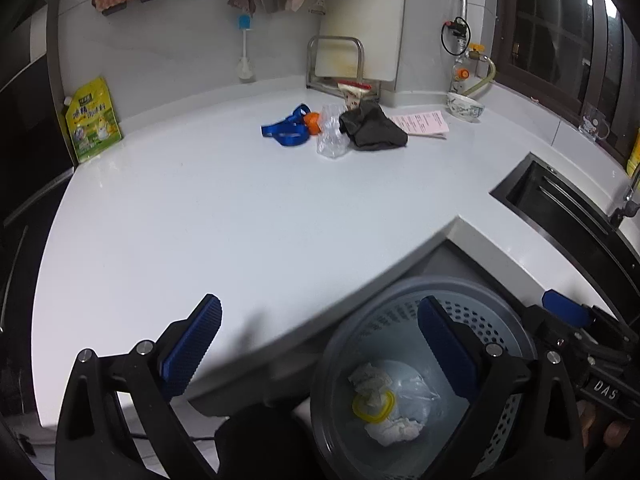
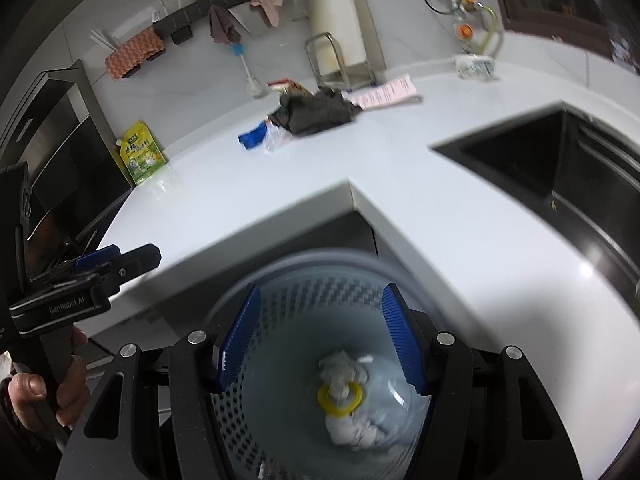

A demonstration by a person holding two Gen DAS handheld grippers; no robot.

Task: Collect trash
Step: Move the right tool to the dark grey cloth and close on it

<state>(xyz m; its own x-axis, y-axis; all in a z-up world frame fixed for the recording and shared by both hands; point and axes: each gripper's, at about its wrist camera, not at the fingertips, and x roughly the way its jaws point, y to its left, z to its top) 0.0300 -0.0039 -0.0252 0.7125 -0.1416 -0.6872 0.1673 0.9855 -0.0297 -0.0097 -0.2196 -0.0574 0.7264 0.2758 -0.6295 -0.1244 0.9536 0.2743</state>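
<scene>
A grey perforated bin stands on the floor below the white counter's inner corner. It holds crumpled white paper, a yellow ring and clear plastic. My left gripper is open and empty above the counter edge, left of the bin. My right gripper hangs open over the bin, with nothing between its pads. At the back of the counter lie a clear plastic bag, a blue strap, an orange piece, a dark cloth and a snack wrapper.
Pink paper and a patterned bowl sit right of the cloth. A yellow-green pouch leans on the left wall. A dark sink is sunk into the counter at the right. A hand holds the left gripper.
</scene>
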